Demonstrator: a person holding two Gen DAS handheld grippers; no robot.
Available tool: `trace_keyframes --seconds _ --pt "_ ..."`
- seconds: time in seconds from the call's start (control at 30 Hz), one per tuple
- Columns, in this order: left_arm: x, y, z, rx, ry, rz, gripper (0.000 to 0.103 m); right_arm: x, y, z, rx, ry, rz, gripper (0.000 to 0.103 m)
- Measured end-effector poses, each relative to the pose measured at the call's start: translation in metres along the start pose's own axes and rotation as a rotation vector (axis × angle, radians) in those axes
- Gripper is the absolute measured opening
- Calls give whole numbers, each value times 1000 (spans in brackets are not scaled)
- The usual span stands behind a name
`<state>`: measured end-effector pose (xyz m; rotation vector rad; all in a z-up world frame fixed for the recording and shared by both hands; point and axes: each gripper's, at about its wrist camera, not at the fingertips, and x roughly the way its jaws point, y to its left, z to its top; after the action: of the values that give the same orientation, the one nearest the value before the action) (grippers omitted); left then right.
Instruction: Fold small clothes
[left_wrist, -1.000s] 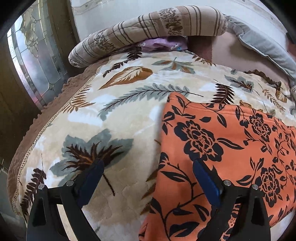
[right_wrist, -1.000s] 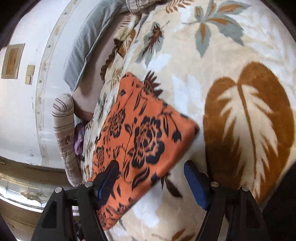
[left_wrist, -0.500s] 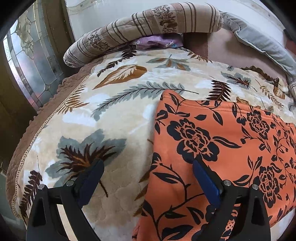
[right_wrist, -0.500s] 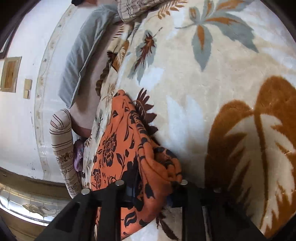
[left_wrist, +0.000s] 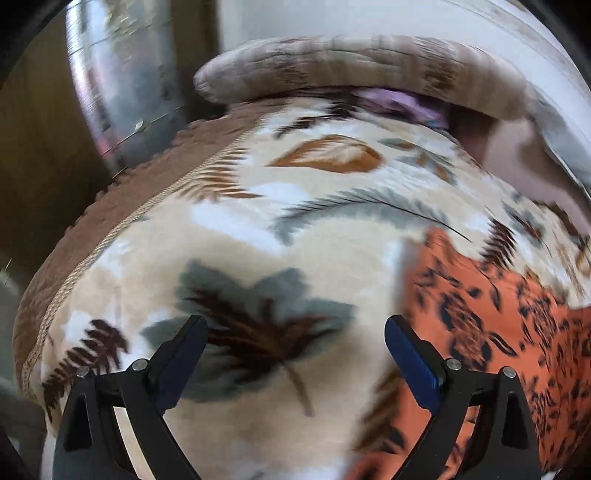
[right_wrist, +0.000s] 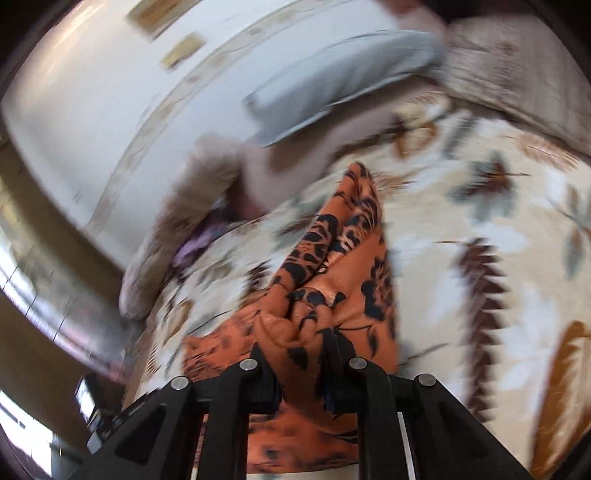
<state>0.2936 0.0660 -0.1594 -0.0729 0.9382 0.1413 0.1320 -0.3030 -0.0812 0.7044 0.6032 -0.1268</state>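
Orange floral garment (right_wrist: 354, 280) on leaf-print blanket (left_wrist: 295, 236), white wall (right_wrist: 96, 85)

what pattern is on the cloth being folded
Orange cloth with black flowers, clearest in the right wrist view.

Both wrist cameras look steeply down from close above the cream leaf-patterned bed blanket (left_wrist: 295, 240). The left faces the striped brown bolster pillow (left_wrist: 351, 70); the right is rolled sideways. They share the orange black-flowered garment (right_wrist: 351, 280) and that pillow.
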Motion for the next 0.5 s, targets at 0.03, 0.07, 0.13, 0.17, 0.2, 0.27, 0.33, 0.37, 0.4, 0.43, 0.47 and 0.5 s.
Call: trace_keyframes --seconds 0.03,0.07,0.13,0.17,0.2,0.27,0.33,0.37,0.4,0.43,0.47,0.5 --pt "2 11 3 -24 2 25 97 9 15 -6 -14 23 27 17" --pt "3 20 5 -44 5 45 97 16 28 -10 -26 42 48 17" --pt "6 38 10 -79 8 69 96 33 56 -24 -50 88 102 17" --pt "8 47 11 -96 9 83 97 41 67 -31 -61 111 124 17" --pt "9 54 12 -103 9 94 97 50 78 -41 -67 139 147 17" --pt "10 70 11 -109 10 121 97 69 97 -58 -60 201 199 17" --pt "12 79 9 -108 9 136 97 89 117 -79 -64 263 242 17" --pt "13 85 8 -105 11 147 97 97 127 -91 -74 290 257 17" --pt "14 90 6 -104 13 154 97 103 134 -101 -85 308 260 17" --pt "16 93 5 -104 16 157 96 109 140 -110 -95 323 257 17" --pt "17 96 5 -106 19 157 96 114 144 -119 -99 341 252 17" --pt "18 100 5 -112 22 154 96 118 145 -127 -98 358 252 17"
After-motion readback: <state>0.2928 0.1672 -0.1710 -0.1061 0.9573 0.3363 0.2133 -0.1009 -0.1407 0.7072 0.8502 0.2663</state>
